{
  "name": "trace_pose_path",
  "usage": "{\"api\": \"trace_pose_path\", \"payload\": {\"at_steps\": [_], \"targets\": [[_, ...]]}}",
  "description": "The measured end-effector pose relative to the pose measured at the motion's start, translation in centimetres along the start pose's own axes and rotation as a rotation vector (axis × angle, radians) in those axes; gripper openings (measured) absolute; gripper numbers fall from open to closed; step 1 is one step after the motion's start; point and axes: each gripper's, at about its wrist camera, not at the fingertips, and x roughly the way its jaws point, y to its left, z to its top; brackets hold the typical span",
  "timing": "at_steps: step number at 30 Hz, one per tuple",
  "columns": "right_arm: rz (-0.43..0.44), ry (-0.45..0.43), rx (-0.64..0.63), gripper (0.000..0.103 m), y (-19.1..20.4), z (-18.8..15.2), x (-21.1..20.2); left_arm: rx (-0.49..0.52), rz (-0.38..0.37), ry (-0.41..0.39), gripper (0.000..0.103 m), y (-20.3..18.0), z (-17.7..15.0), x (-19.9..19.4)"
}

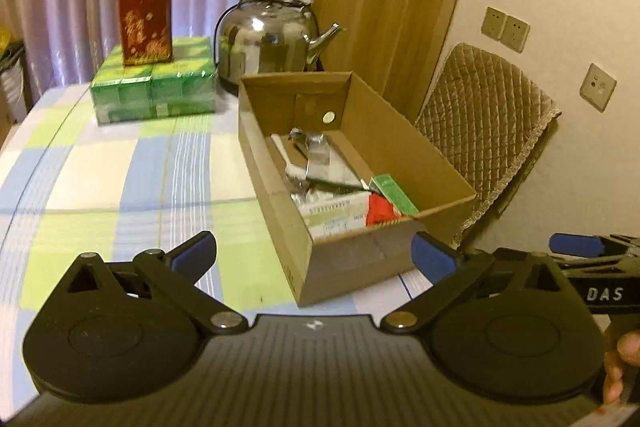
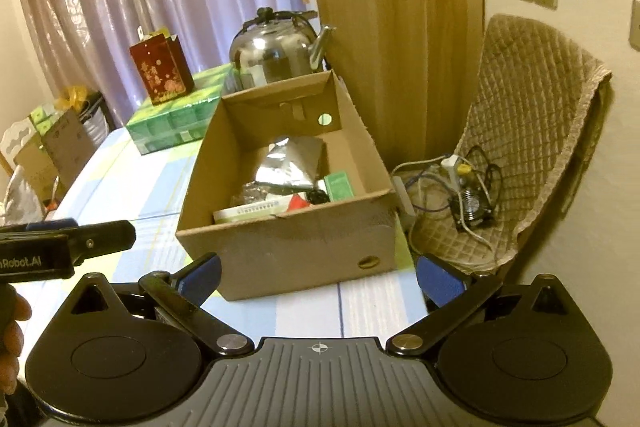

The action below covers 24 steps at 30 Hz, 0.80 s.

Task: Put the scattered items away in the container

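Observation:
An open cardboard box (image 1: 400,131) (image 2: 288,239) stands on the checked tablecloth (image 1: 120,179) near the table's right edge. Inside lie a silver foil pouch (image 1: 318,155) (image 2: 288,163), a small green box (image 1: 394,193) (image 2: 339,187), a red item (image 1: 380,213) (image 2: 298,202) and a white-green carton (image 1: 332,213) (image 2: 252,211). My left gripper (image 1: 316,255) is open and holds nothing, just short of the box's near left corner. My right gripper (image 2: 320,275) is open too, with nothing in it, facing the box's front wall. Each gripper shows at the edge of the other's view.
A steel kettle (image 1: 268,39) (image 2: 276,47) stands behind the box. Left of it, green packs (image 1: 154,87) carry a red box (image 1: 144,23). A chair with a quilted cover (image 2: 532,131) holds cables (image 2: 460,187) right of the table. Cartons (image 2: 60,147) stand on the floor at left.

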Motion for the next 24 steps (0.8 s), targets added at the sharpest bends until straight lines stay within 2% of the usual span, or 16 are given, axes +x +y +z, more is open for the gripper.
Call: {"api": "trace_pose_path", "payload": {"at_steps": [5,10,24], "targets": [[0.004,0.005,0.004,0.101,0.2,-0.8,-0.9,-0.015,0.024,0.040,0.102,0.1,-1.3,-0.5],[0.043,0.008,0.002,0.101,0.7,-1.4,-1.4,-0.029,0.068,0.044,0.102,0.1,-2.1,-1.0],[0.047,0.037,-0.001,0.101,1.8,-1.9,-1.0,-0.069,0.076,0.055,0.102,0.5,-2.7,-1.1]]}}
